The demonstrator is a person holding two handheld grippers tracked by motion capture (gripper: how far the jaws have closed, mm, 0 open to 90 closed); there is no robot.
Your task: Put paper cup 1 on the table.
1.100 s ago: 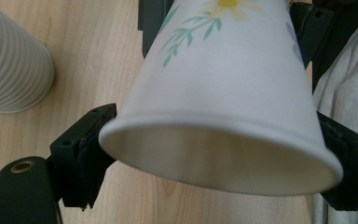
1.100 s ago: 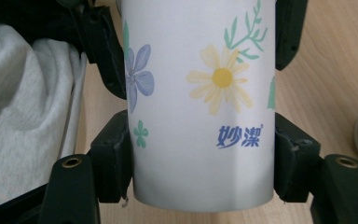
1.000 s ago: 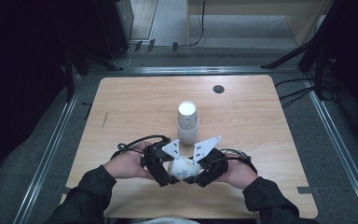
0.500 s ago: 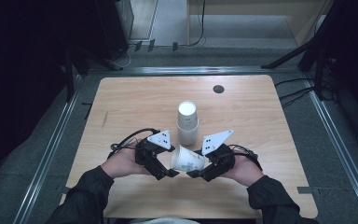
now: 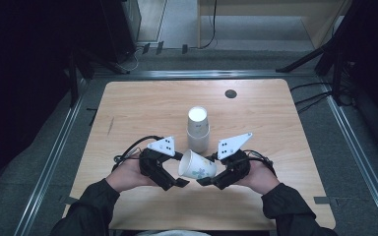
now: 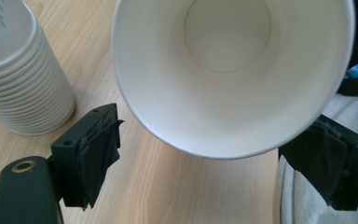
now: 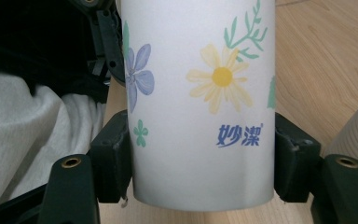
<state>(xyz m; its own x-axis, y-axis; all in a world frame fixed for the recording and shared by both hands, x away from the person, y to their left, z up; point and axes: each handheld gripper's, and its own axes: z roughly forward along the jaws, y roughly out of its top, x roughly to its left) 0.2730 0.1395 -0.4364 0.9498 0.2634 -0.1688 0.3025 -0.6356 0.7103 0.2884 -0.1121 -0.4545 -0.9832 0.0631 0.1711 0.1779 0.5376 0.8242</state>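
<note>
Between both tongs, white paper cup (image 5: 197, 166), flower-printed, tipped sideways

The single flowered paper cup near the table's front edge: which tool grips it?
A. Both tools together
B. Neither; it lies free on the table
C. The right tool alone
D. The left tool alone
C: in the right gripper view the right tool has its two jaws pressed on the sides of the paper cup, while in the left gripper view the left tool stands open, its jaws apart from the rim.
</note>
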